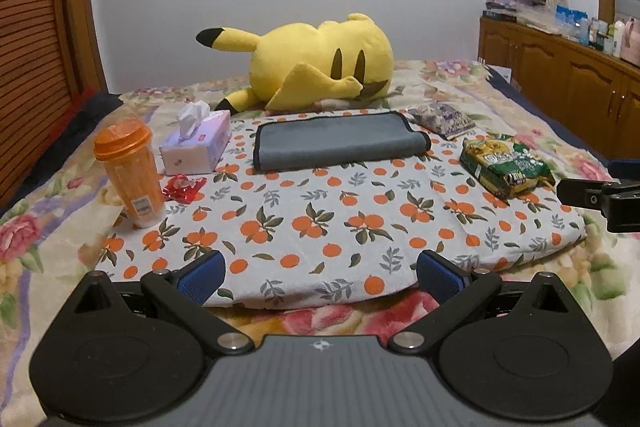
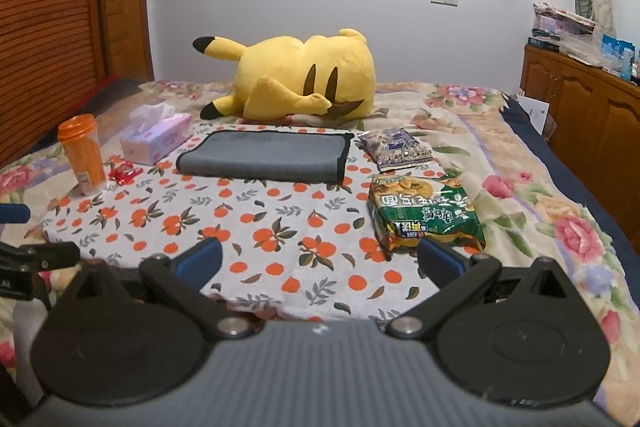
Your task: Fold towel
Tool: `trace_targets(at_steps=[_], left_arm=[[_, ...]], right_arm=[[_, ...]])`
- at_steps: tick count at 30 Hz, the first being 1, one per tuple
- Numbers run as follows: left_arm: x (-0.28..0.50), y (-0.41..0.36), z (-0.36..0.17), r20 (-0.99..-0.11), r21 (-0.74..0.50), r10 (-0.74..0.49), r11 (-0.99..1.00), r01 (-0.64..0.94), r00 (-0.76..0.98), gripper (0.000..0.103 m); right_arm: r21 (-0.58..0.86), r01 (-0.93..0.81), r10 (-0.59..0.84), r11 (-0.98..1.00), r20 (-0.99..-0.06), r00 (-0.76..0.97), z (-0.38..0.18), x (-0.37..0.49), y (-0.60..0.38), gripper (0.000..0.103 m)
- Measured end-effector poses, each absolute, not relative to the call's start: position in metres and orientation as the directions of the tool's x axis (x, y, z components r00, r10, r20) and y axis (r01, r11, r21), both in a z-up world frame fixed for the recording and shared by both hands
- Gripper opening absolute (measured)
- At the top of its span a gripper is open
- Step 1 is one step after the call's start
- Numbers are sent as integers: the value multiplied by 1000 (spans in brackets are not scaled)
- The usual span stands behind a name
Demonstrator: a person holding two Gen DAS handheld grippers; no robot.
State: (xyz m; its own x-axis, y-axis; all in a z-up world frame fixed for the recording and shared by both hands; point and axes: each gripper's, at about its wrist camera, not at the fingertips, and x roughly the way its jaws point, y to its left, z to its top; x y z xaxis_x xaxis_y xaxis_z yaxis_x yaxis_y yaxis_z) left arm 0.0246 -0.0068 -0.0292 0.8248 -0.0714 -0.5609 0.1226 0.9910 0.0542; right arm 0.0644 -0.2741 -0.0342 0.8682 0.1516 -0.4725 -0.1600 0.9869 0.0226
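A grey towel (image 1: pixel 336 143) with a dark border lies folded flat at the far side of an orange-patterned cloth (image 1: pixel 320 219) on the bed. It also shows in the right wrist view (image 2: pixel 264 157). My left gripper (image 1: pixel 320 277) is open and empty, held above the cloth's near edge, well short of the towel. My right gripper (image 2: pixel 320 261) is open and empty, also near the cloth's (image 2: pixel 260 223) front edge. Part of the right gripper shows at the right edge of the left wrist view (image 1: pixel 600 197).
A yellow plush toy (image 1: pixel 320 63) lies behind the towel. An orange bottle (image 1: pixel 128 171), a tissue box (image 1: pixel 198 143) and a red wrapper (image 1: pixel 182 187) stand left. A green snack bag (image 1: pixel 506 163) and a purple packet (image 1: pixel 442 119) lie right. A wooden cabinet (image 1: pixel 560 79) lines the right.
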Motion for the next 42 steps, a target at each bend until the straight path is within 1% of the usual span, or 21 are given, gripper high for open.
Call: trace_targets(at_steps=[7,12,30,37,42], left_arm=[[17,-2,-23,-517,39,-67,994,102,854,103],[14,-2,-20,-489,46,-65,994,100,870,103],[3,-2,-11,-397,72,-48,994,84,917,103],[1,-2,-9,-372,79,-43,994,78,927,103],[0,-2,-10,-370,80,-41,994,76,928,103]], right_arm=[[21,-159,152,987,-436,887,-31,59,-277,103],[22,-161,156,987,-404,901,-28,54,-278,103],[52,-147,156,988,-334,930,-22,46,-283,103],[60,-138,149,989,-280,948,-17,37,-287,103],[69,-130,144,989,-278,950,-17,39,-289,103]])
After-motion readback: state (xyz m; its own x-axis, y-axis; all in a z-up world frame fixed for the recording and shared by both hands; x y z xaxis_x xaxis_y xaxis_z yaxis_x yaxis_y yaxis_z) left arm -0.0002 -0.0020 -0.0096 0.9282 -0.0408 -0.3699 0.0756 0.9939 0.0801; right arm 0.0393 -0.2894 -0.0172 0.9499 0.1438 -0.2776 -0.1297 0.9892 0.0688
